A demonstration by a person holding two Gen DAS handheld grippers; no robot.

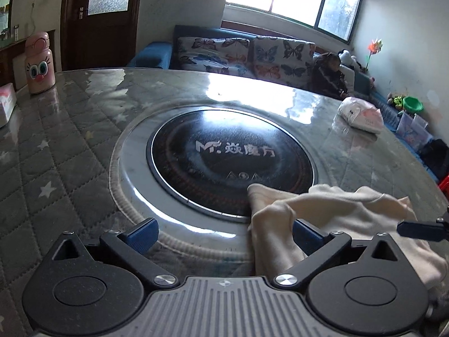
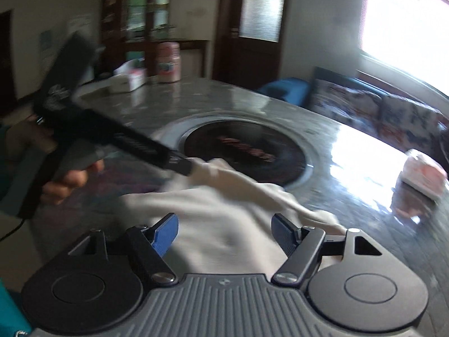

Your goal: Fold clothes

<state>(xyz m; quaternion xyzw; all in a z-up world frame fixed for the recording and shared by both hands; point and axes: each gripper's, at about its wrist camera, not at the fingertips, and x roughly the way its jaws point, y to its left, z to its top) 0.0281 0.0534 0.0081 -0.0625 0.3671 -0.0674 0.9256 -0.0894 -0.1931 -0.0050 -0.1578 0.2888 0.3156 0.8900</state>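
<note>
I am hovering both wide-open, empty grippers, left point(image 1: 223, 236) and right point(image 2: 224, 231), over the rumpled cream garment point(image 1: 331, 210) lying beside the table's inset hob point(image 1: 230, 157); a fold likely needs an edge pinched.

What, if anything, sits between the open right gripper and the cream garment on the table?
Nothing visible. The right gripper is open directly over the cream garment, with no object between them. The left gripper is open at the garment's far edge.

cream garment point(image 1: 331, 210) | grey star-quilted table cover point(image 1: 56, 151) | blue-padded tongs point(image 1: 224, 231) | pink bottle point(image 1: 38, 64)
</note>
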